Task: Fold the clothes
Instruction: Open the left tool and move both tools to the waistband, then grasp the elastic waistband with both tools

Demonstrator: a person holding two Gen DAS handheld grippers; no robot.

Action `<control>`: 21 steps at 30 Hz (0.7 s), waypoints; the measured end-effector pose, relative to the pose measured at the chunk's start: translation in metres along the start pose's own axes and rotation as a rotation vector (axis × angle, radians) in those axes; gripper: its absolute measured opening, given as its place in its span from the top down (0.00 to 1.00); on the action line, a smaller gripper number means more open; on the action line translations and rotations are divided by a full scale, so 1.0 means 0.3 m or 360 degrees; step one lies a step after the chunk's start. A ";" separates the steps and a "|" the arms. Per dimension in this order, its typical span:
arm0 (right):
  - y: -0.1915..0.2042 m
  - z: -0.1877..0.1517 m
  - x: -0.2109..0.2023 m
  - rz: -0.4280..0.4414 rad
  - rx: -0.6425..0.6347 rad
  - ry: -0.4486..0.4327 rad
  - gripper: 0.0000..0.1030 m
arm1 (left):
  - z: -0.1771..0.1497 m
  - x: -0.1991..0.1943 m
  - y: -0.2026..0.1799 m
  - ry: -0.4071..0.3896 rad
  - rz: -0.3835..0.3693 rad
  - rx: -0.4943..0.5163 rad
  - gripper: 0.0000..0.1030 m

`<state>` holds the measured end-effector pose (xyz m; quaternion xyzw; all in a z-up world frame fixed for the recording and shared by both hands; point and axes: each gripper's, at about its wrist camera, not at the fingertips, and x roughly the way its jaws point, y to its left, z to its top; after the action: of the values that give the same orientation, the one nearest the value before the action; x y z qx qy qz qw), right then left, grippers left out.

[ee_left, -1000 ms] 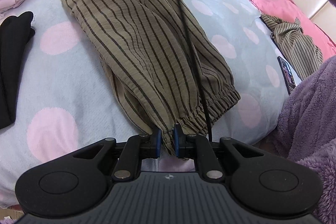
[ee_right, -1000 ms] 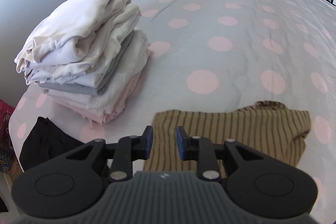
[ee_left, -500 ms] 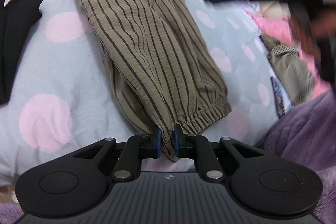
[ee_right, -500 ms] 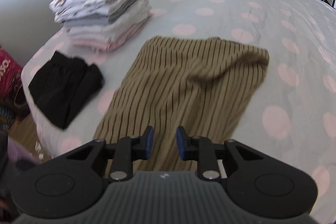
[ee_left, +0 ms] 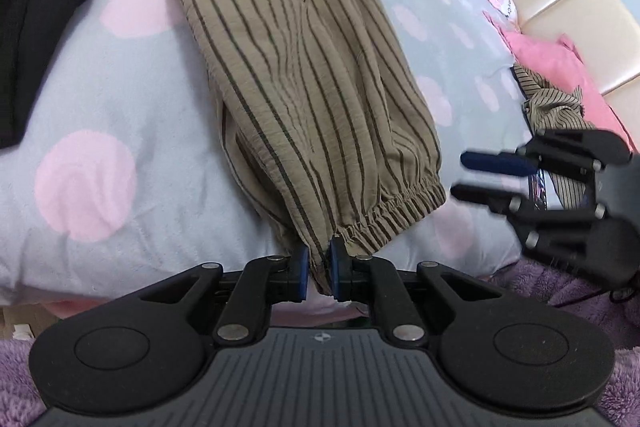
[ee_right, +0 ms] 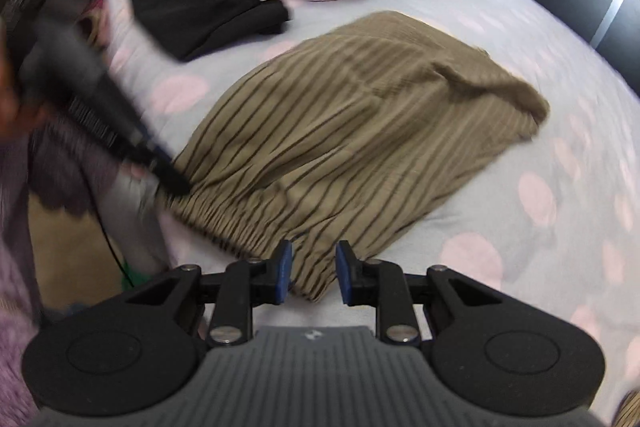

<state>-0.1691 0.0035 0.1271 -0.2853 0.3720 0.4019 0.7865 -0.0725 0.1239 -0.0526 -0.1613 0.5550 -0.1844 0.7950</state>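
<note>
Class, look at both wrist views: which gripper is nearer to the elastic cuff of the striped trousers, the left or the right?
Left. The left gripper is clamped on the elastic cuff of the striped trousers; the right gripper hangs open beside the cuff's other end, not gripping.

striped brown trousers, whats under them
The striped brown trousers lie on the grey bedsheet with pink dots. A second striped layer, the other leg, peeks out beneath along the edge. Whatever else lies under them is covered. The left claw pinches the elastic cuff.
</note>
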 end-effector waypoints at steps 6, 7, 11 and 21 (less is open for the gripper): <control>0.103 -0.056 -0.038 -0.0094 -0.0393 -0.0086 0.67 | -0.050 -0.095 -0.089 -0.0163 0.0227 0.0286 0.84; 0.124 -0.069 -0.040 -0.0107 -0.0463 -0.0100 0.61 | -0.065 -0.107 -0.115 -0.0200 0.0239 0.0373 0.83; 0.198 -0.110 -0.017 -0.0164 -0.0743 -0.0095 0.55 | -0.125 -0.103 -0.248 -0.0305 0.0327 0.0819 0.64; 0.224 -0.133 0.075 -0.0205 -0.0913 -0.0063 0.55 | -0.203 0.061 -0.336 -0.0163 0.0549 0.1317 0.56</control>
<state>-0.2312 0.0178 0.0764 -0.5111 0.2090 0.4455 0.7047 -0.1355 0.0235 -0.0415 0.2561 0.4132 -0.2473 0.8382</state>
